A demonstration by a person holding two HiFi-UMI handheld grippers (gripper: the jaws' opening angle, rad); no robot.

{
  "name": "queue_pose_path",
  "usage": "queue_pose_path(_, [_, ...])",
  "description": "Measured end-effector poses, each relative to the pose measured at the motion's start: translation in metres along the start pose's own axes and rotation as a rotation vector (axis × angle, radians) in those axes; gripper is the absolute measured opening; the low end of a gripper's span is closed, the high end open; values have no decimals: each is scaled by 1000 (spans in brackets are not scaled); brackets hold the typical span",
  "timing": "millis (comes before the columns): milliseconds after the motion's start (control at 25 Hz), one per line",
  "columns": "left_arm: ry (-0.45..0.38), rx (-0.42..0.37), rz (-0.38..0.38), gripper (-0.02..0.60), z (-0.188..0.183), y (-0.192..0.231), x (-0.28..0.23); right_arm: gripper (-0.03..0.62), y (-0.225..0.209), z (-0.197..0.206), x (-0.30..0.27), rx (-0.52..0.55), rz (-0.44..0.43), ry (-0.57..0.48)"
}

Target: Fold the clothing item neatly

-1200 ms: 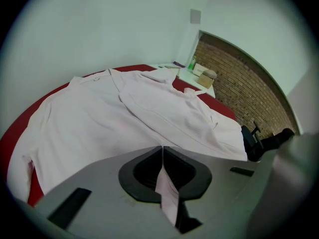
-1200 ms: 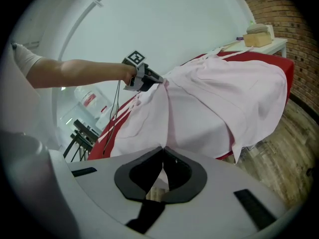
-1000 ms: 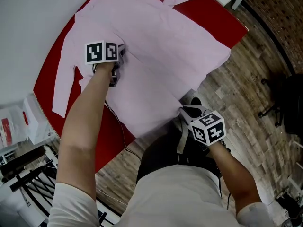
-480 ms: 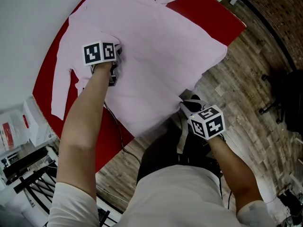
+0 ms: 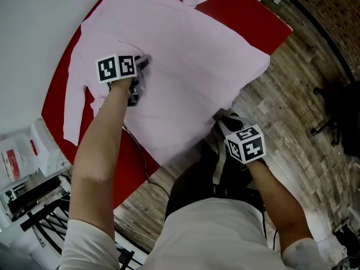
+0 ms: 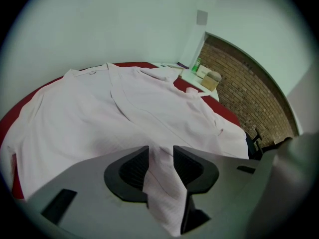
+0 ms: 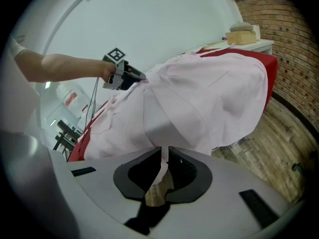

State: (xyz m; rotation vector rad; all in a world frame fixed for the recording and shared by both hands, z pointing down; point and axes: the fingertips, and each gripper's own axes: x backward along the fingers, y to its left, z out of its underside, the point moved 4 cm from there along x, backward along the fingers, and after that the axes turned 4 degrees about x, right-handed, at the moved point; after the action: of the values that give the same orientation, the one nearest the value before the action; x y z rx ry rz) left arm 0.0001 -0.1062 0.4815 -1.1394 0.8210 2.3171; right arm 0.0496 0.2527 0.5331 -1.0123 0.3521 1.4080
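Your left gripper has its fingers just opening at ten o'clock, the pink shirt loose between them, probably laying that fold on the red bench. Your right gripper has its fingers clamped on the hem at five o'clock, likely for tension.

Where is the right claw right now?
Head view, lower right: the right claw is off the red table's near edge, shut on the pink shirt's overhanging corner, above the wooden floor.

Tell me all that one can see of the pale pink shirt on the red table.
The pale pink shirt is thin woven-looking cloth, spread mostly flat over the red table, collar at the far end, near hem hanging over the edge. A fold stands between the jaws of the left gripper, which have just been opening; the right gripper is shut on the near hem.
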Motion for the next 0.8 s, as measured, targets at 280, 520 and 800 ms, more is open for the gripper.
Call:
queue_pose_path(280, [-32,-54,4,137,-6,-1,9,23,-16,7,5,-47,5,1])
queue_pose_path(520, [-10,-42,33,137,0,-1,8,130,7,12,-10,67,-146,-20])
queue_pose_path(800, [-53,-53,32,136,-7,24,31,143,11,4,-24,192,-232,-28])
